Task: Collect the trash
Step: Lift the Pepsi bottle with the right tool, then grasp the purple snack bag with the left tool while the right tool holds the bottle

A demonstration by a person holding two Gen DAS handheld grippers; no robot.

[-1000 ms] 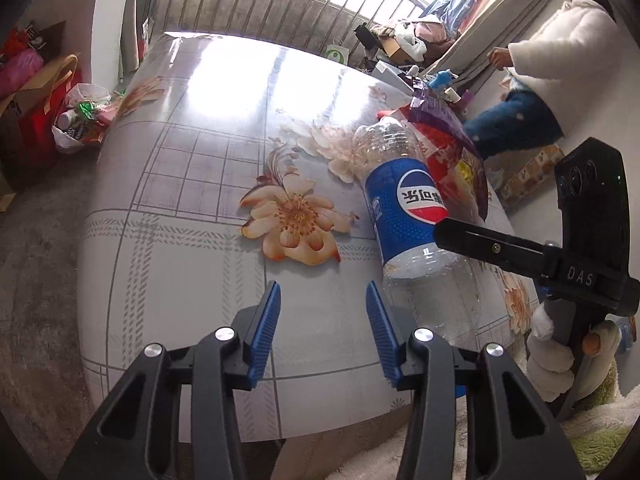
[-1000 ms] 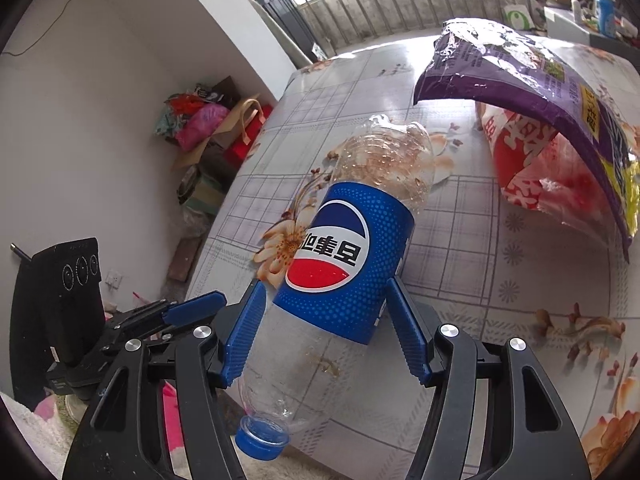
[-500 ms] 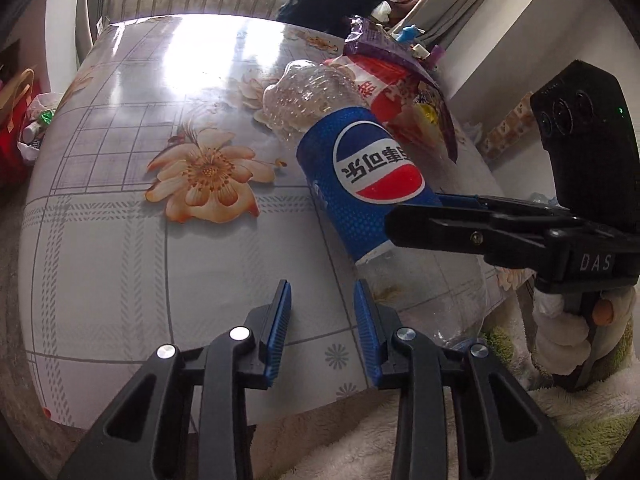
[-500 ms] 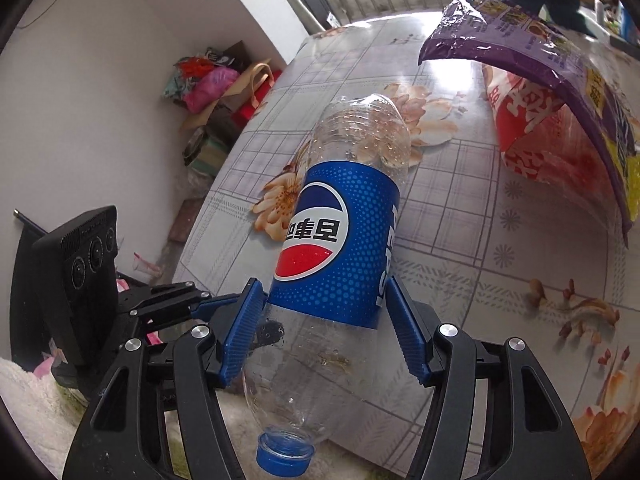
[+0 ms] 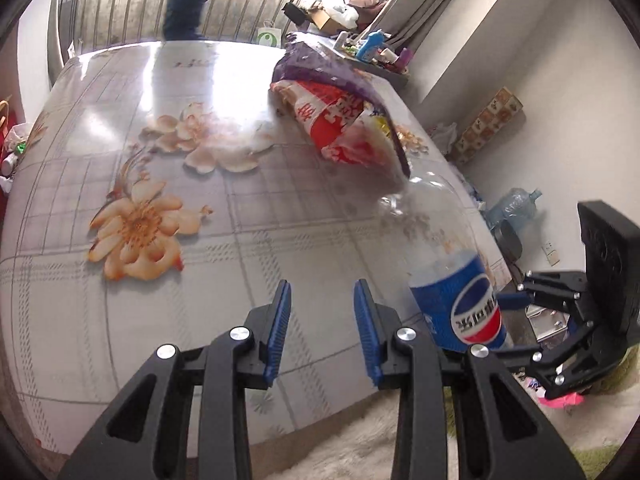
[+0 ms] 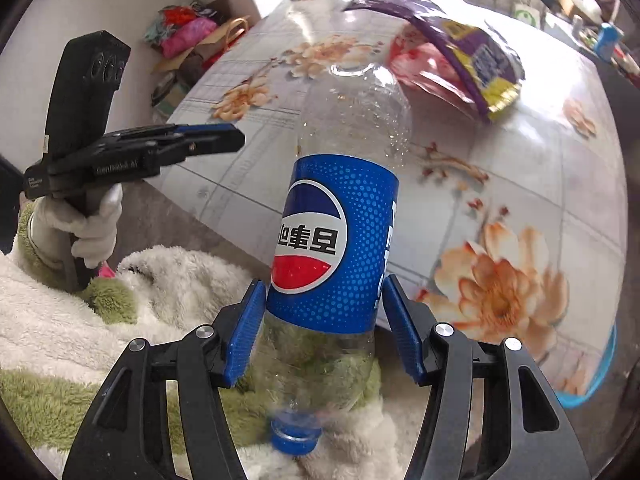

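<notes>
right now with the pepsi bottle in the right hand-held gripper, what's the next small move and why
Probably carry the bottle clear of the table toward wherever trash is collected, though no bin is in view. The right hand-held gripper has it between its closing jaws, cap end down, already off the table edge. The left hand-held gripper holds nothing, and the snack bags still lie on the table for it.

A lived-in room of a home is shown. A table point(image 5: 120, 320) covered with a flower-printed, glossy cloth fills most of both views. Bags and bundled clothes point(image 6: 188, 32) are piled against a white wall, and a large water jug point(image 5: 516, 208) is set on the floor by the opposite wall. A barred window point(image 5: 120, 12) (brightly backlit) is seen beyond the table, with a cluttered side surface of bottles point(image 5: 372, 46) and a grey curtain point(image 5: 432, 8) close by. A shaggy white-and-green rug point(image 6: 80, 320) is spread below.
</notes>
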